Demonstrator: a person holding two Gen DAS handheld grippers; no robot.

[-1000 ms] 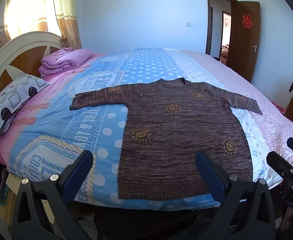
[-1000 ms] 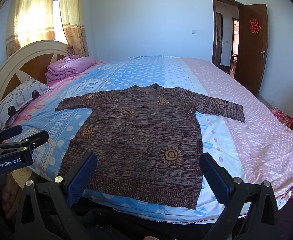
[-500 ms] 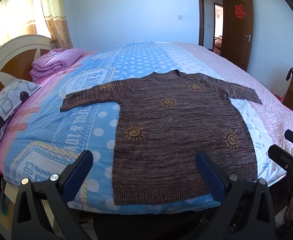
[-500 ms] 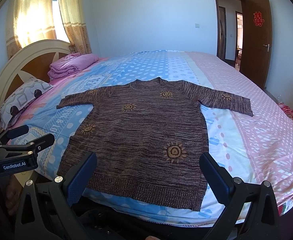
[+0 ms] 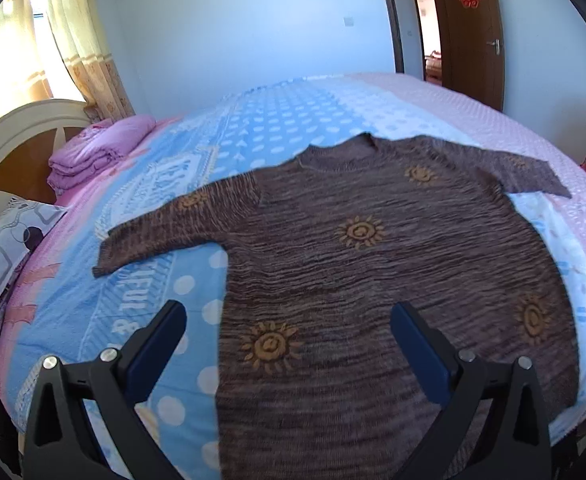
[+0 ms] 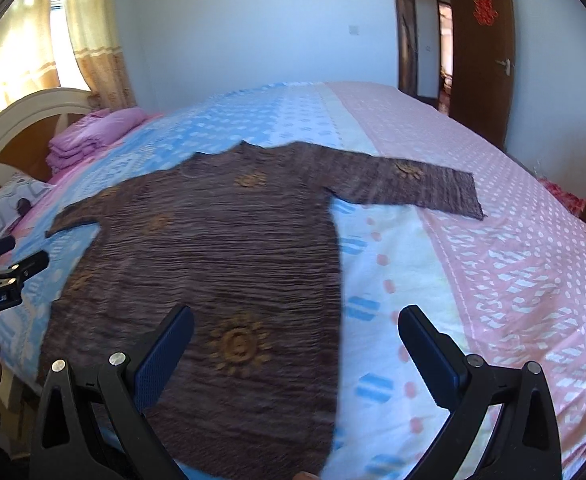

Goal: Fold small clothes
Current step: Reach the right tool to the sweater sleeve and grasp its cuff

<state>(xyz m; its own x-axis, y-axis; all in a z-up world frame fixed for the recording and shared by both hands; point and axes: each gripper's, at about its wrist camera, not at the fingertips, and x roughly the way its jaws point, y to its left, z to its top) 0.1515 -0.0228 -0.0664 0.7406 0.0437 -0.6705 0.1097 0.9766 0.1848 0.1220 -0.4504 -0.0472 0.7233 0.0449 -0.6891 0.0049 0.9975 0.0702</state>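
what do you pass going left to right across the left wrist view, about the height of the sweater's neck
headboard → folded pink blanket → sweater → door

You are carrying two black plastic grippers; silver screws are showing on their arms, and dark blue textured fingers (image 5: pixel 155 344) are tipping each.
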